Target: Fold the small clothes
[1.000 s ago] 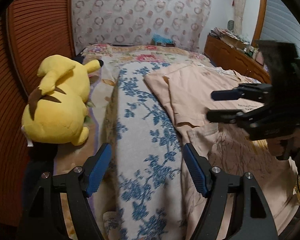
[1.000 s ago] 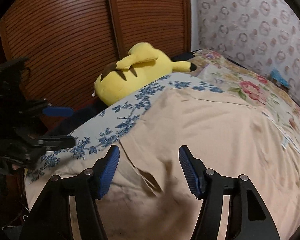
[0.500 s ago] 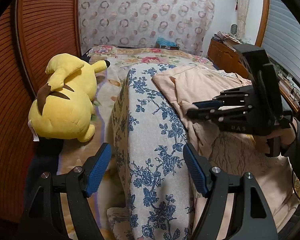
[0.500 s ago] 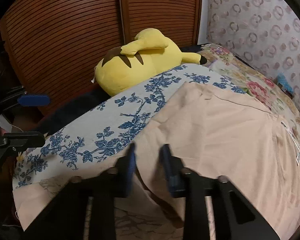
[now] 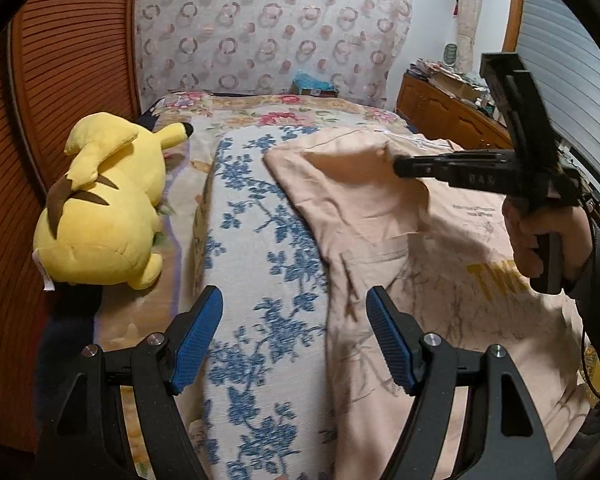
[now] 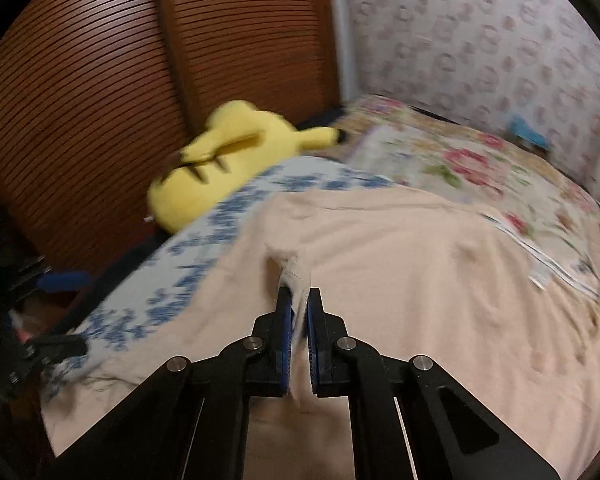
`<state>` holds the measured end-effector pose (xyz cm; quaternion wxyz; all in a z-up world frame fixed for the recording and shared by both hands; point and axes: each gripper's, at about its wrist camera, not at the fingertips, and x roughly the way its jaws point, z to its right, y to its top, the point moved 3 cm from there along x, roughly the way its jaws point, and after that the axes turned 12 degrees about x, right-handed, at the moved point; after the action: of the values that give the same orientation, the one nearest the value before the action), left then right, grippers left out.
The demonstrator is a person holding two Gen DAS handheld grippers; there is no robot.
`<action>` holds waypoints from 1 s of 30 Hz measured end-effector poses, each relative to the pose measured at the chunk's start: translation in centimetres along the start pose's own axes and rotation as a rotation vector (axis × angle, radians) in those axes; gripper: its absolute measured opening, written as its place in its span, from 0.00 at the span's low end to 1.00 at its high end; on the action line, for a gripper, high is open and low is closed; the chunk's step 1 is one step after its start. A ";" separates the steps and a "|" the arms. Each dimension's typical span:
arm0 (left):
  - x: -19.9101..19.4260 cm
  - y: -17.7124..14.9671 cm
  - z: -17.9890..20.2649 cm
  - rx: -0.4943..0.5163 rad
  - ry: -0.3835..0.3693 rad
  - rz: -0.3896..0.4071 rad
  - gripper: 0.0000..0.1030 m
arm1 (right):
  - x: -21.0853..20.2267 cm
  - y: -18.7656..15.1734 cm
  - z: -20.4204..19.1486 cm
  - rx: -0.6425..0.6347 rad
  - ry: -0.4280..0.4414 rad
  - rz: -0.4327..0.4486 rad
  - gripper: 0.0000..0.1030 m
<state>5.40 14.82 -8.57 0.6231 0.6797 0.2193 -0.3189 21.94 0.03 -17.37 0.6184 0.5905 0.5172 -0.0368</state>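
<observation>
Right gripper (image 6: 298, 312): blue pads are drawn almost together, with a pinch of peach fabric clamped between them; a stitched hem edge is seen standing up just ahead of the tips. In the left wrist view the same tool is seen from the side, its tips buried in a raised fold of the peach shirt (image 5: 364, 216), lifted clear of the cloth beneath.

Left gripper (image 5: 294, 336): fingers are spread wide and nothing is held. It is positioned above the border where the shirt's edge meets the blue-flowered blanket (image 5: 252, 248).

The shirt is laid across the bed, partly over the blanket, mostly flat and wrinkled; a yellow print is visible near the person's right hand (image 5: 540, 232). A yellow plush toy (image 5: 104, 208) is lying beside the blanket, well apart from the shirt, against the slatted wooden doors (image 6: 140, 80).

Progress, as judged: early. One sleeve or side edge is gripped and raised, so a first fold is taken to be under way. No finished crease is observed. Remaining: this fold, the opposite side, then the lengthwise fold.
</observation>
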 end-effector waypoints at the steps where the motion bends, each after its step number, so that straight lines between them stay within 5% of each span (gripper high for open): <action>1: 0.1 0.1 0.2 0.004 -0.003 0.000 0.73 | -0.2 -0.1 0.7 0.027 -0.021 0.001 0.07; 13: 2.3 1.8 2.6 0.026 -0.076 0.005 0.72 | -0.4 -2.6 3.7 0.027 -0.146 -0.048 0.27; 22: 3.9 2.8 3.6 0.009 -0.126 0.006 0.31 | -2.1 -4.0 5.6 -0.011 -0.192 -0.087 0.32; 30: 5.0 2.9 4.3 0.040 -0.109 -0.031 0.23 | -2.6 -4.8 5.7 -0.032 -0.173 -0.042 0.58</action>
<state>10.26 9.68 -10.15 0.6155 0.6699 0.1892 -0.3696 20.99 -7.22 -20.26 0.6692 0.5642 0.4747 -0.0922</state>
